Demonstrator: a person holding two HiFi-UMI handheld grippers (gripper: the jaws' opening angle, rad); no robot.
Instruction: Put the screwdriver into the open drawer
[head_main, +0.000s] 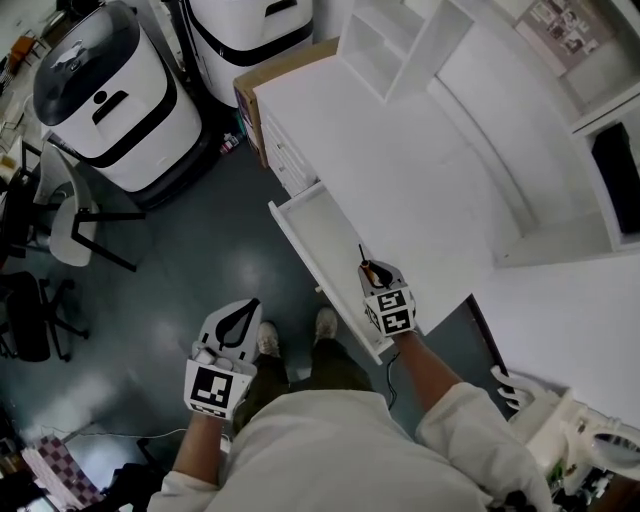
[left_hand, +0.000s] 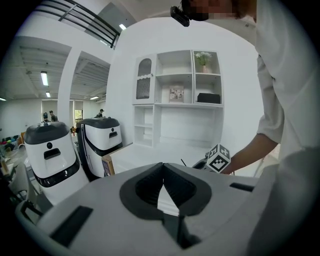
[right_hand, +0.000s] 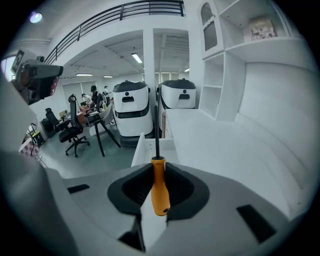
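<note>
My right gripper (head_main: 373, 270) is shut on the screwdriver, whose orange handle (right_hand: 160, 186) sits between the black pads while its black shaft (right_hand: 157, 134) points forward. It hangs over the near end of the open white drawer (head_main: 303, 222), which juts out from the desk front; the drawer's inside (right_hand: 146, 146) shows under the shaft. To the left, over the dark floor, my left gripper (head_main: 251, 304) is away from the drawer. Its jaws meet at the tips (left_hand: 163, 167) with nothing between them. The right gripper's marker cube (left_hand: 218, 157) also shows in the left gripper view.
A white desk top (head_main: 400, 170) runs behind the drawer, with a white shelf unit (head_main: 395, 45) on it. Two white and black machines (head_main: 110, 95) (head_main: 250, 30) and a cardboard box (head_main: 275, 70) stand beyond. A chair (head_main: 65, 215) is at the left. My shoes (head_main: 268, 338) are below the drawer.
</note>
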